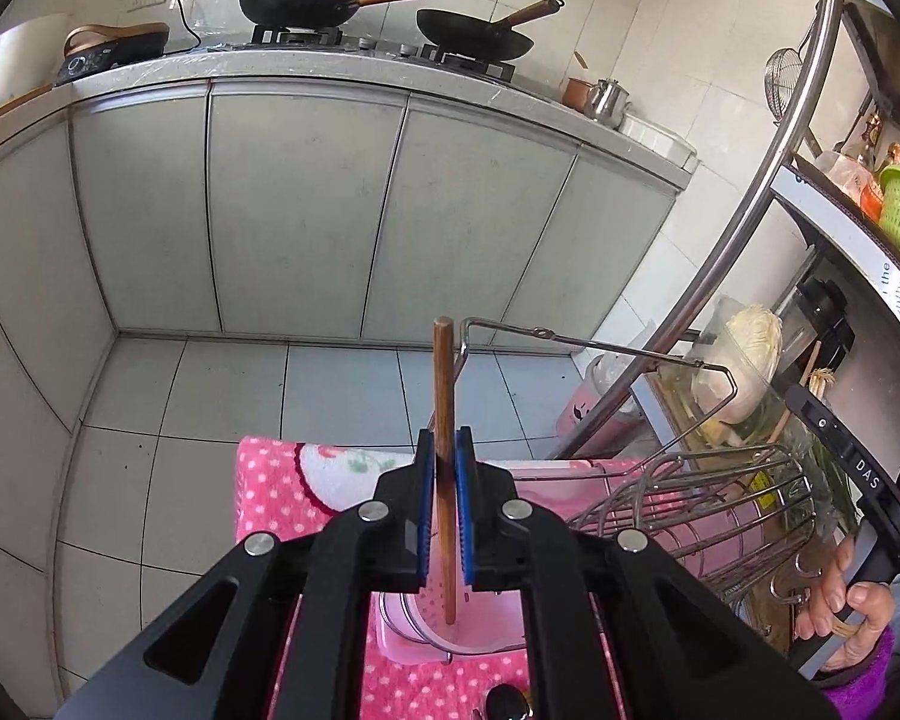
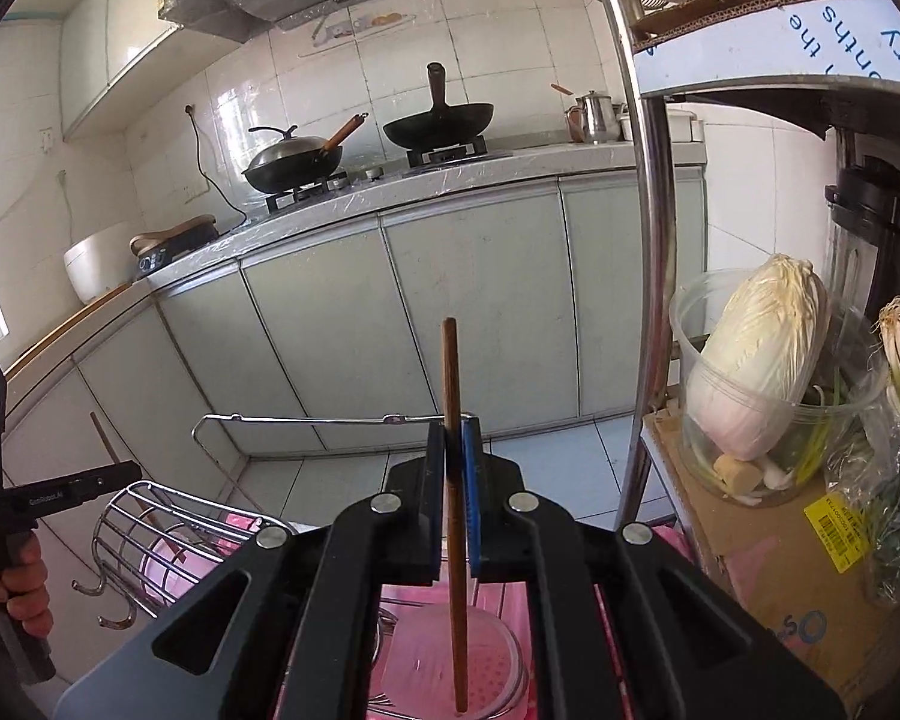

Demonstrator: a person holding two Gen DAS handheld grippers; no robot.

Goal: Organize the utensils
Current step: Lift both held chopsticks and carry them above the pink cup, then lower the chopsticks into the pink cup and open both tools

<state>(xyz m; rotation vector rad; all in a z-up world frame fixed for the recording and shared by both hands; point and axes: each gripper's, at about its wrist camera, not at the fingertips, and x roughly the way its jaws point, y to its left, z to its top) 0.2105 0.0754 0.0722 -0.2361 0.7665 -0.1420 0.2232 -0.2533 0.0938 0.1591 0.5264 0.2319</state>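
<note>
While my left gripper [image 1: 444, 450] and right gripper [image 2: 453, 438] each clamped one brown wooden chopstick [image 1: 443, 396], two in all, both slim sticks stood upright over the pink strainer bowl [image 1: 486, 618] beside one wire rack [image 1: 690, 498].

A home kitchen is showing here: two black woks [image 2: 438, 123] are sitting on a gas hob at twelve o'clock, the tiled wall [image 2: 498, 42] is rising behind the worktop [image 1: 306, 69], and a cabbage [image 2: 756, 360] is resting at three o'clock.
</note>
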